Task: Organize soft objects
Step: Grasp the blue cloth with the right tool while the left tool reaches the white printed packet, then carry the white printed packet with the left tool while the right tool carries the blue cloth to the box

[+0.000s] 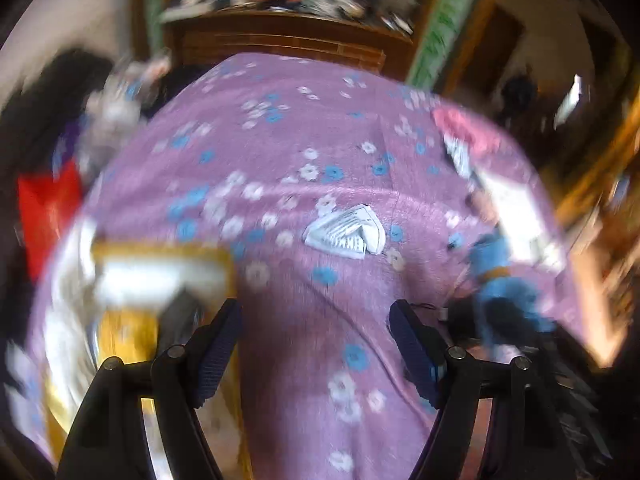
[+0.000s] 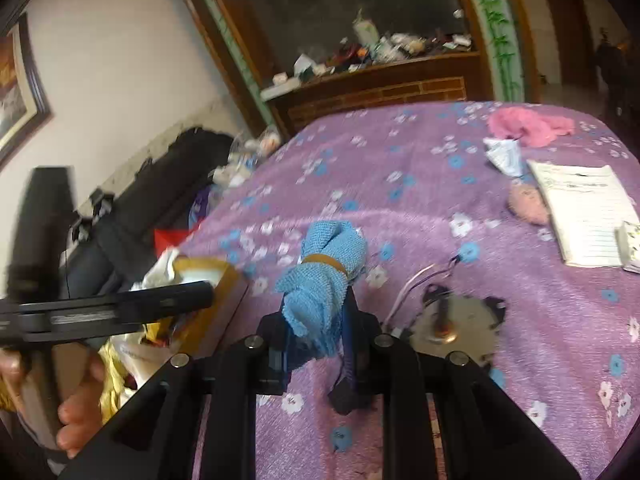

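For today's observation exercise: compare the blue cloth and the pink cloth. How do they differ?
The blue cloth is rolled and bound with a tan band; the pink cloth lies loose and crumpled. The blue cloth is clamped in the right gripper; the pink cloth rests untouched on the bedspread. Both are soft fabric.

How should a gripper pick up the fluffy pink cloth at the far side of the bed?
Judging by its pose, come straight down from above and pinch the tall bunched hump at the left end of the pink cloth. It lies crumpled on the purple bedspread, so flat edges give little to grab.
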Action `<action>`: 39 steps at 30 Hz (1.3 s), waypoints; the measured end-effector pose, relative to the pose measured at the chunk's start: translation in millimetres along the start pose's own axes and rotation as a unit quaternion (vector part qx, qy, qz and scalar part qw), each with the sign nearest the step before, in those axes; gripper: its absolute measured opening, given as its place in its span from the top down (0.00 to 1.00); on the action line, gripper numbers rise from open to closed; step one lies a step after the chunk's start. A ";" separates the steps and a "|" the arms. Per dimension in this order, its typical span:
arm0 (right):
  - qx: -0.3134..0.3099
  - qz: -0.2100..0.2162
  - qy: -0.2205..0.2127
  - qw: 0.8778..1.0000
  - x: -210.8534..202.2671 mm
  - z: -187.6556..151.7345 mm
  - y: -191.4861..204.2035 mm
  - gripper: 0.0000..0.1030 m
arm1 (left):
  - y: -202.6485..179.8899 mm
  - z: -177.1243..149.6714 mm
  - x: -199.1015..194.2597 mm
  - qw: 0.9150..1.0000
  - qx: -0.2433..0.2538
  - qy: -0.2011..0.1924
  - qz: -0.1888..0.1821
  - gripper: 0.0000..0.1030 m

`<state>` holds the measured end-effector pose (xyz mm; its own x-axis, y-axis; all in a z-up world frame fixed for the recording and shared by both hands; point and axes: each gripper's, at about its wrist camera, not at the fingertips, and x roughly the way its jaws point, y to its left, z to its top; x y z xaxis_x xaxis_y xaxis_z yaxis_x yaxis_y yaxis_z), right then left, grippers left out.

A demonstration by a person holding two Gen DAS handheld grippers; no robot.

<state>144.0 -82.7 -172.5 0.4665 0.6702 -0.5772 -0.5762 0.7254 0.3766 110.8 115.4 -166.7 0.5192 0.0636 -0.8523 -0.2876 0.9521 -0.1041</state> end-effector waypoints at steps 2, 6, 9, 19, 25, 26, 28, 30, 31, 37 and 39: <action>0.016 -0.008 -0.013 1.000 -6.2 3.3 -9.8 0.81 | -13.3 15.2 15.5 1.000 0.023 0.020 0.006 0.23; 0.060 -0.011 -0.026 0.998 -14.4 10.1 -34.7 0.81 | -30.3 50.5 48.0 0.998 0.055 0.029 0.006 0.23; 0.085 -0.001 -0.017 0.996 -12.7 11.5 -48.0 0.81 | -33.1 66.9 87.8 0.996 0.066 0.064 -0.001 0.23; 0.073 -0.009 -0.018 0.997 -14.9 10.2 -40.4 0.81 | -40.4 50.2 123.5 0.990 0.074 0.119 -0.011 0.24; 0.072 -0.008 -0.018 0.997 -14.2 9.2 -39.5 0.81 | -45.8 55.8 118.2 0.993 0.083 0.078 0.000 0.24; 0.072 -0.009 -0.018 0.997 -13.5 8.9 -39.5 0.81 | -48.3 56.0 121.3 0.993 0.092 0.079 -0.001 0.24; 0.073 -0.008 -0.015 0.997 -11.4 8.3 -39.6 0.81 | -51.1 54.9 127.9 0.991 0.105 0.082 0.014 0.29; 0.071 -0.011 -0.013 0.997 -10.6 8.0 -39.4 0.81 | -53.4 52.8 129.8 0.991 0.103 0.080 0.014 0.35; 0.071 -0.011 -0.014 0.997 -11.1 7.8 -39.1 0.81 | -54.3 52.5 128.7 0.992 0.096 0.077 0.011 0.40; 0.057 -0.004 -0.014 0.998 -10.9 6.1 -31.8 0.81 | -40.2 45.4 83.1 0.997 0.054 0.045 -0.018 0.57; 0.049 0.001 -0.015 0.999 -11.8 5.4 -27.9 0.81 | -28.9 38.3 51.5 0.999 0.024 0.025 -0.040 0.57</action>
<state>158.2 -110.0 -172.3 0.4870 0.6743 -0.5551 -0.5084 0.7356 0.4477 176.8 102.6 -187.9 0.4981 -0.0264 -0.8667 -0.2067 0.9671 -0.1482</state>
